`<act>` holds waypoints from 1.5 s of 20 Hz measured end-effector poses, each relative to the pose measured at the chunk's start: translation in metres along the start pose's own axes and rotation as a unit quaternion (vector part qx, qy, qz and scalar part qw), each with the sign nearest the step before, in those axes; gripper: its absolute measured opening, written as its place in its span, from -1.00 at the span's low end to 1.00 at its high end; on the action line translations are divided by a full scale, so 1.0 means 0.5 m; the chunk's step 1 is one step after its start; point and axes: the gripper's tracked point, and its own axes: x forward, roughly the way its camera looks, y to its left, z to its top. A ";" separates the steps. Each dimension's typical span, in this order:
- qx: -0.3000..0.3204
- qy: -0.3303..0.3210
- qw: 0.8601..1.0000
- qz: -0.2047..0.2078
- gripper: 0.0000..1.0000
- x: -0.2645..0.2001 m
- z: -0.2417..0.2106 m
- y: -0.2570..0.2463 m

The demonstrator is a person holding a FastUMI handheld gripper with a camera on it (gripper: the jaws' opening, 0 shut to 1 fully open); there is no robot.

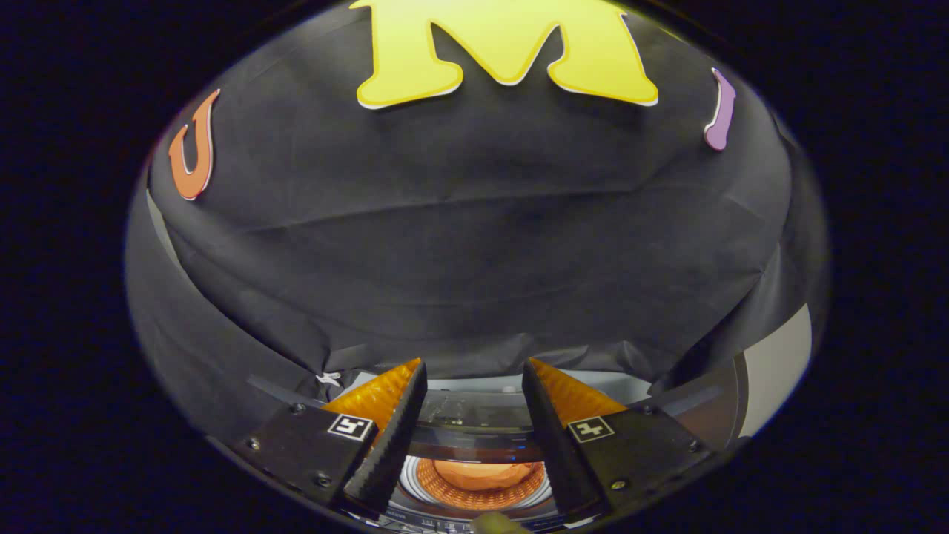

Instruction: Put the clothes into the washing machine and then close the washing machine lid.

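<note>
Orange fabric, a bunched garment (482, 475), is lying inside the round drum of the grey top-loading washing machine (474, 415), glowing under its rim. Most of that machine is being hidden by the fingers, and a dark glossy band crossing above the drum is hard to identify; it may be the lid. The gripper (474, 386) is hovering over the drum, fingers standing apart, gripping nothing. Black cloth wall (474, 245) is rising just behind the machine.
</note>
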 end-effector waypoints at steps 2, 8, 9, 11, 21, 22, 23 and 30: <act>0.000 -0.004 1.000 0.001 0.62 -0.005 -0.003 0.000; -0.010 -0.013 1.000 -0.004 0.63 -0.021 -0.016 0.002; -0.010 -0.014 1.000 -0.005 0.63 -0.024 -0.018 0.002; -0.011 -0.016 1.000 -0.008 0.63 -0.032 -0.023 0.001; -0.011 -0.022 1.000 -0.012 0.63 -0.077 -0.073 0.000; -0.011 -0.022 1.000 -0.012 0.63 -0.083 -0.080 0.002; -0.014 -0.024 1.000 -0.013 0.63 -0.085 -0.087 0.003; -0.030 -0.027 0.999 -0.025 0.66 -0.115 -0.130 -0.001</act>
